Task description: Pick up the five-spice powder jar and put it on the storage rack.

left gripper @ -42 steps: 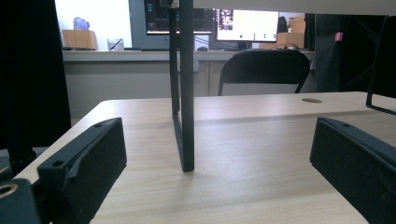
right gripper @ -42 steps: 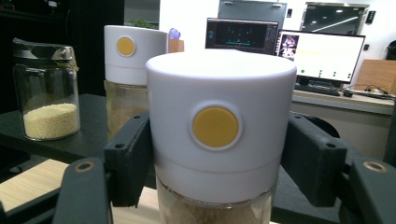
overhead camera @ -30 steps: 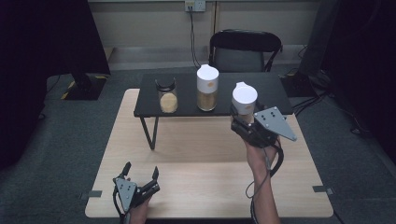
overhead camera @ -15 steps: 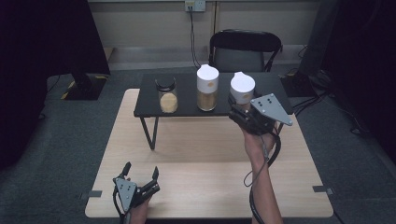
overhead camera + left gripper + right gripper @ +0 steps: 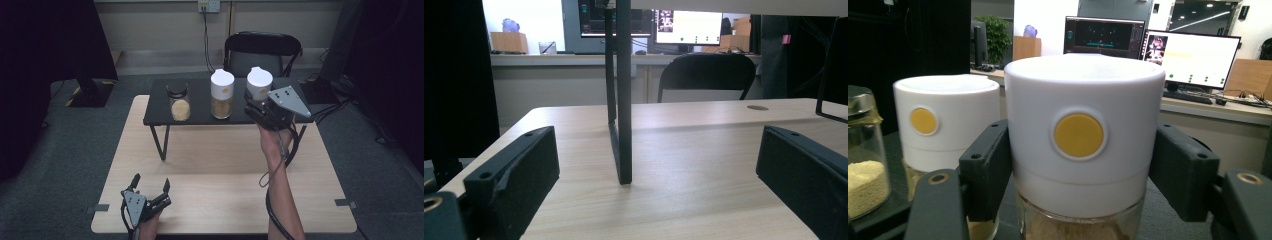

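Right gripper view: right gripper (image 5: 1080, 185) clamped on white-capped jar (image 5: 1083, 140).
Jar upright between its jaws, over black shelf (image 5: 200, 116); second white-capped jar (image 5: 943, 130) just beside, black-lidded jar (image 5: 863, 150) beyond. Left gripper (image 5: 150, 192): jaws wide, holding nothing, low on desk (image 5: 210, 185).
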Motion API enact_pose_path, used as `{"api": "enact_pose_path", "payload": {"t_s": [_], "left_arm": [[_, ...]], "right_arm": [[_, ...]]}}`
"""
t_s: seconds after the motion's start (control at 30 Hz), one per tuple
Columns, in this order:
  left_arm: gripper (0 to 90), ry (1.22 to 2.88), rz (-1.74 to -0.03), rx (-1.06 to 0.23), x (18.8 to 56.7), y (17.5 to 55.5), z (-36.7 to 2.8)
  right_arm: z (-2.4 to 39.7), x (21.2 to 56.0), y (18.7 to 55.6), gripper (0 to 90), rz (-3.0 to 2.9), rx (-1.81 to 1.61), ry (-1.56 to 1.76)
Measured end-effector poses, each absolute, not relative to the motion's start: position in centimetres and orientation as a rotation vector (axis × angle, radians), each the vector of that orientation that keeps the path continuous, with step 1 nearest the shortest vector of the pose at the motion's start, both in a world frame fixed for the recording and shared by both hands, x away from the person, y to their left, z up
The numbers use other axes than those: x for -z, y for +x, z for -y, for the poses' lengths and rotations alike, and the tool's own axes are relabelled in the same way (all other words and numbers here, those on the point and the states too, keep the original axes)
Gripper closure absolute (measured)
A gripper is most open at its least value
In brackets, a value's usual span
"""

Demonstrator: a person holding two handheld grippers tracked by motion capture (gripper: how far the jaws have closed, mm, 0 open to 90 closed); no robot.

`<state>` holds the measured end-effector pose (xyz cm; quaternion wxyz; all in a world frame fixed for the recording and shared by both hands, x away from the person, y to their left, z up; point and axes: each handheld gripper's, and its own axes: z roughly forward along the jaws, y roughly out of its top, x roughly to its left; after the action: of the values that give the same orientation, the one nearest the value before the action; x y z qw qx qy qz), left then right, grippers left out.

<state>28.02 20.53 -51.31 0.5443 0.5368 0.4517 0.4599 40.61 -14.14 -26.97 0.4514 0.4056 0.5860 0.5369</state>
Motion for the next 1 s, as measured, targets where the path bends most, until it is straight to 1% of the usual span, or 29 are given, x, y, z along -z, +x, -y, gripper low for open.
{"api": "enact_pose_path", "payload": {"t_s": [0.47,1.0], "left_arm": [[3.0,1.275,-1.072,-1.092,51.3,28.0,-20.5],[3.0,1.276,-1.072,-1.092,51.3,28.0,-20.5]], "right_arm": [[15.3,28.3,43.3,29.8,-1.465,-1.330,1.098],[15.6,28.5,43.5,29.7,-1.462,-1.355,1.112]]}}
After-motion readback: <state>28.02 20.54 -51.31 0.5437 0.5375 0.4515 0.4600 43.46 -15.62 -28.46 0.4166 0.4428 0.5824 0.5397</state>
